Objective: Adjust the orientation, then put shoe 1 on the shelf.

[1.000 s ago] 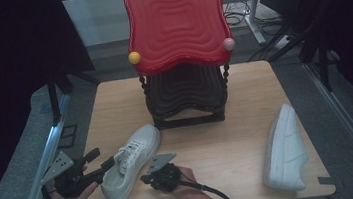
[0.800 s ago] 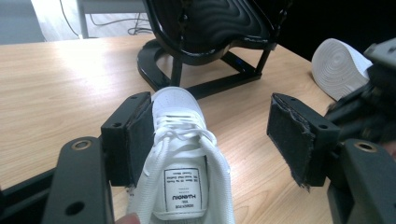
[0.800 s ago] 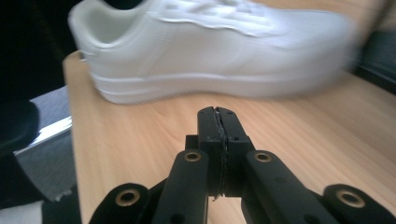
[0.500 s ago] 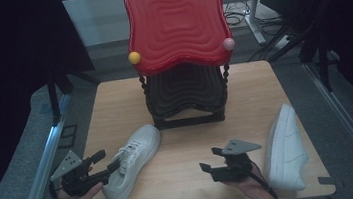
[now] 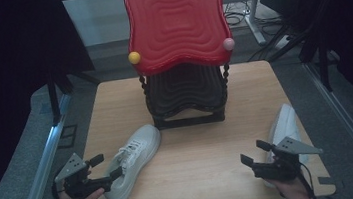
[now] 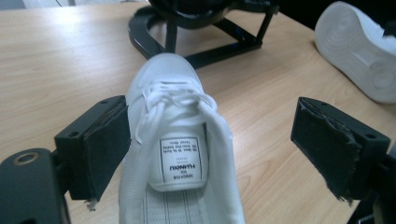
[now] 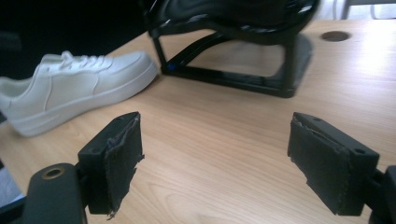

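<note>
Left gripper (image 6: pixel 210 154) jaws just opened wide, straddling the sneaker (image 6: pixel 180 154) heel untouched; light, soft-collared, grip by firmer heel sides.

The high view looks forward and down over the whole desk (image 5: pixel 193 178) from its near edge. Each gripper view sits low and close, facing the far edge. All three share the upright white shoe (image 5: pixel 133 159) and the black stand (image 5: pixel 187 101).
</note>
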A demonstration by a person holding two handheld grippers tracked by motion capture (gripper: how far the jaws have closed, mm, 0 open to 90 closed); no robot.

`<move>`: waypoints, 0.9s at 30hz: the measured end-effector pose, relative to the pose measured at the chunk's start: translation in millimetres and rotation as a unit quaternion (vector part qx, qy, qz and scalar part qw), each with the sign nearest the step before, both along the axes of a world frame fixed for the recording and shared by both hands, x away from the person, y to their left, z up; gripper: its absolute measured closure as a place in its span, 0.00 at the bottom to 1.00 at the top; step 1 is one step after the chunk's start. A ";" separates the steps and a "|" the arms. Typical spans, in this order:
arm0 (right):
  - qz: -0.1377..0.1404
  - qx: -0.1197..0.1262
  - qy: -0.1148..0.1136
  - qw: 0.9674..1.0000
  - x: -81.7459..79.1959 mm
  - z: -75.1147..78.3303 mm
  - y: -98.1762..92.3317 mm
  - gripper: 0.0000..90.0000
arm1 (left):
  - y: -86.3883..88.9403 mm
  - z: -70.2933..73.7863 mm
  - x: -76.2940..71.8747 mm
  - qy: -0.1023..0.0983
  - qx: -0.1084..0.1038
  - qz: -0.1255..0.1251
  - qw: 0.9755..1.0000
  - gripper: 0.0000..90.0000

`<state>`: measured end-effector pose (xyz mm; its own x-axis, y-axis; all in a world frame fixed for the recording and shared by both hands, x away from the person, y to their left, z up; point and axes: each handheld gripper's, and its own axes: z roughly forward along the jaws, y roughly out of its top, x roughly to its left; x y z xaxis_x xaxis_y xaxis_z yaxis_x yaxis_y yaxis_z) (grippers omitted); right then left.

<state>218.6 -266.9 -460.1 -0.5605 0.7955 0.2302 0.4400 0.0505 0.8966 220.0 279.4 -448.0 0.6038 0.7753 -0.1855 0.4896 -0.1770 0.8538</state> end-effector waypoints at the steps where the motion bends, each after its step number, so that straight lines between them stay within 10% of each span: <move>1: -0.013 0.005 -0.001 1.000 -1.7 1.4 -9.2 0.20 | -0.6 -1.9 1.3 0.006 0.005 -0.001 1.000 0.13; 27: -0.034 0.010 -0.003 0.999 -3.1 -0.9 -21.3 0.21 | -7.3 -2.2 9.0 0.011 0.016 0.027 0.999 0.29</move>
<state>215.4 -288.1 -461.0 -0.5062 0.8275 0.2429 0.4367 0.0031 0.8996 229.0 272.1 -450.2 0.5563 0.8127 -0.1732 0.5183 -0.1764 0.8368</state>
